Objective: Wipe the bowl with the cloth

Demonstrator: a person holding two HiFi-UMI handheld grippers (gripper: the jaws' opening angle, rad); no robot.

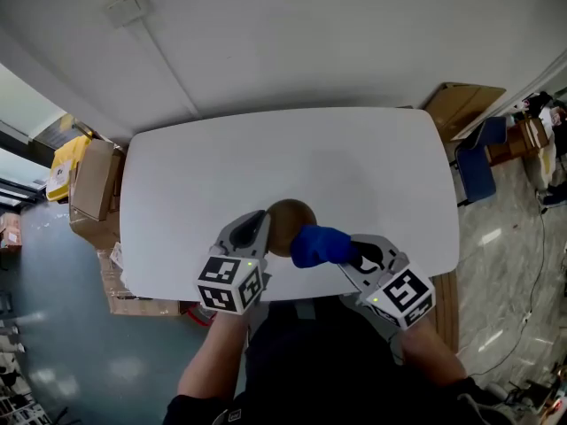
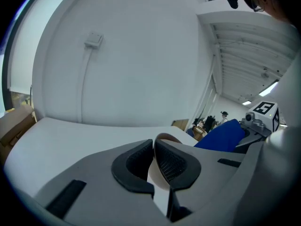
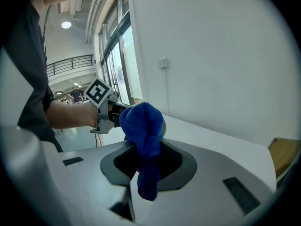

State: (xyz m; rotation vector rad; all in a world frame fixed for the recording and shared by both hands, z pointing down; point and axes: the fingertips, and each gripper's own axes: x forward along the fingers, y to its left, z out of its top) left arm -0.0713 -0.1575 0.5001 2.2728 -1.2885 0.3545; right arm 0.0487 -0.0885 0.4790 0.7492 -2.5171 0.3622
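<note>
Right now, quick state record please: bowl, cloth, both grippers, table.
bowl: brown, near the front edge of the table
table: white
left gripper: shut on the bowl's rim
right gripper: shut on the cloth
cloth: blue, bunched, with one end hanging below the jaws
cloth vs bowl: the cloth is at the bowl's right side in the head view; contact unclear
bowl on table or lifted: cannot tell
off table: cardboard boxes on the floor, left

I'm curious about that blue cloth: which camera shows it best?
The right gripper view: the blue cloth fills the centre, pinched in the right hand-held gripper. The head view shows it small, from above, beside the bowl; the left gripper view catches only one side.
</note>
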